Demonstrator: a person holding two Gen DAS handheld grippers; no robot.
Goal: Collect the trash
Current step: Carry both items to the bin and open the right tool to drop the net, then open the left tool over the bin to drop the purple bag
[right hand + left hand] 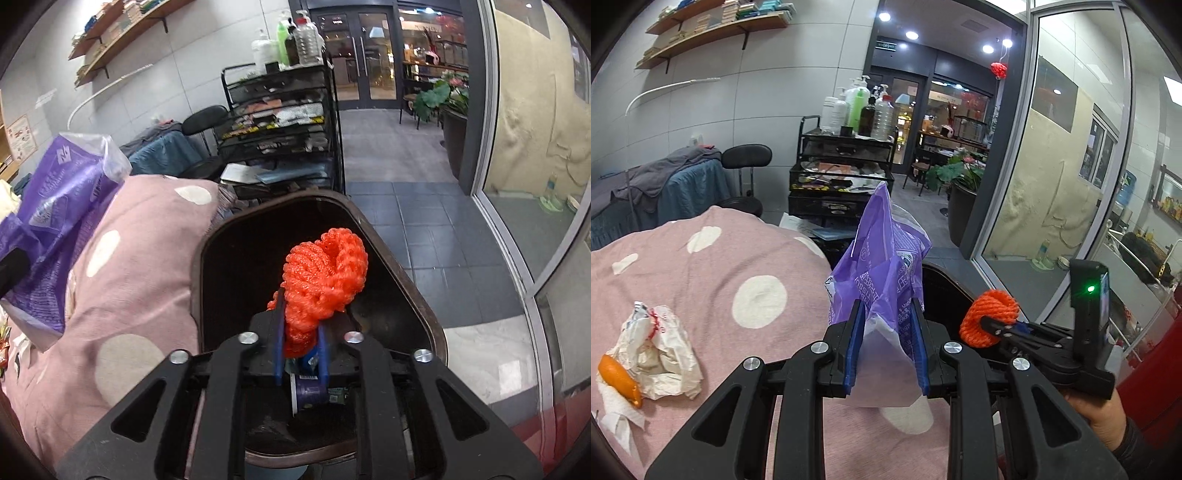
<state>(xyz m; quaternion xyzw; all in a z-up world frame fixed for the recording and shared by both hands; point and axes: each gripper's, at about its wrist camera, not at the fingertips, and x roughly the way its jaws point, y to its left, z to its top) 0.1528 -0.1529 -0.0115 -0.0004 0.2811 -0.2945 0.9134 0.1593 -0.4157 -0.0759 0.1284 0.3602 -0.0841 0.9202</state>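
Note:
My left gripper (886,314) is shut on a crumpled purple plastic wrapper (882,266) and holds it upright above the pink dotted bedding (713,266). The wrapper also shows at the left of the right wrist view (55,206). My right gripper (301,314) is shut on an orange foam net (325,273) and holds it over the open dark brown trash bin (417,291). The net and right gripper also show in the left wrist view (990,317). Crumpled white paper (661,354) with an orange peel (618,376) lies on the bedding at lower left.
A purple-labelled item (310,393) lies in the bin. A black wire cart (842,173) with bottles stands behind the bed, beside a black chair (746,158). A glass wall (1071,166) is on the right, above tiled floor (424,221).

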